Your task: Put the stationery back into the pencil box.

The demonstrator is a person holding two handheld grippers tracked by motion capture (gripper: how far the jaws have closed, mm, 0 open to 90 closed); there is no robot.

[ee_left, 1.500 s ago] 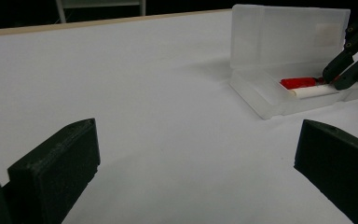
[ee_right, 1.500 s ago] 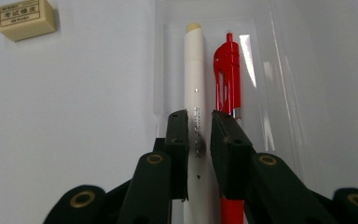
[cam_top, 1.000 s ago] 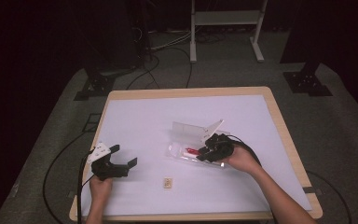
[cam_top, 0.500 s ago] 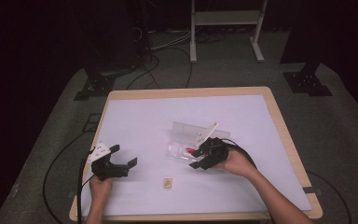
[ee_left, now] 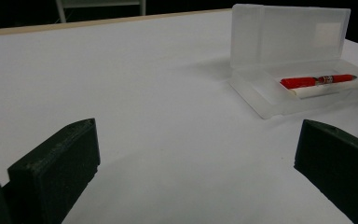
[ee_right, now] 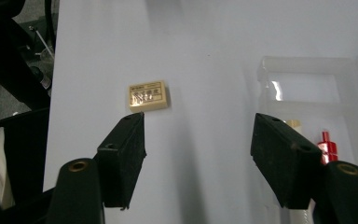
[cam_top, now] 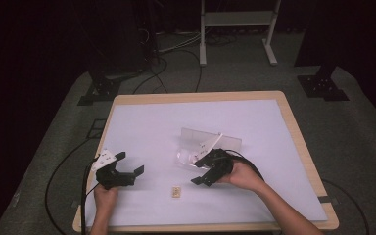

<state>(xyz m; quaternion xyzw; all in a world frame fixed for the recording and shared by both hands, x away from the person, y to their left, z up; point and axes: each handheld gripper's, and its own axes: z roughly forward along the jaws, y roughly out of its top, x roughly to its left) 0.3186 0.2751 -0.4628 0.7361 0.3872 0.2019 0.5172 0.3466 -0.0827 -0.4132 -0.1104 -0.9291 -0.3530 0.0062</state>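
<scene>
Since a second ago my right gripper [cam_top: 201, 172] has backed off the clear plastic pencil case [cam_top: 198, 149], fingers opening with nothing between them. Left gripper [cam_top: 129, 163] idles, fingers spread empty. Between both, the small beige rectangular eraser [cam_top: 176, 191] lies on the white table [cam_top: 274, 127], ahead-left of the nearer right fingers.

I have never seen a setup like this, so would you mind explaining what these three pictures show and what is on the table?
A person sits at a white table holding a hand-held two-jaw gripper in each hand. The high view looks down from above: the left gripper and the right gripper. The other two pictures come from cameras riding on each gripper, looking along its black jaws. On the table lies an open clear plastic case containing a red pen and a white stick-like item, plus a small tan eraser. Nothing is held: both grippers stand open, and the right one's jaws have just been opening.
</scene>
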